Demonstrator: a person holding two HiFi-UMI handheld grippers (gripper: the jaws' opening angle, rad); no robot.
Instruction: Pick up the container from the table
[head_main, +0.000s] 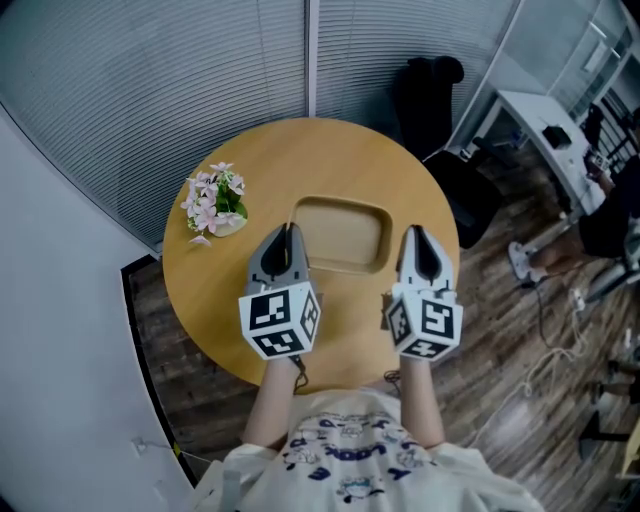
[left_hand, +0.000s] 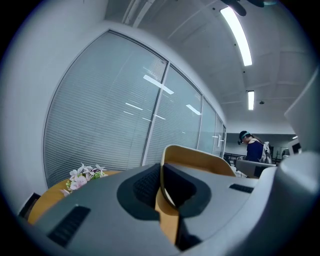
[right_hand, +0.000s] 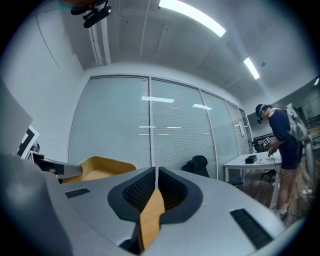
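A shallow tan wooden container (head_main: 340, 235) lies in the middle of the round wooden table (head_main: 300, 150). My left gripper (head_main: 290, 232) is at its left rim. In the left gripper view the container's thin rim (left_hand: 200, 160) runs straight between the pads, and the left gripper (left_hand: 161, 172) is shut on it. My right gripper (head_main: 413, 235) hovers just right of the container, apart from it. In the right gripper view the right gripper (right_hand: 156, 175) is shut with only bare table below it, and the container (right_hand: 102, 167) shows to its left. Whether the container is off the table I cannot tell.
A small bunch of pink flowers (head_main: 215, 200) sits near the table's left edge, also seen as flowers (left_hand: 85, 175) in the left gripper view. A black chair (head_main: 430, 90) stands beyond the table, a white desk (head_main: 545, 130) at the right. A person (right_hand: 282, 145) stands by that desk.
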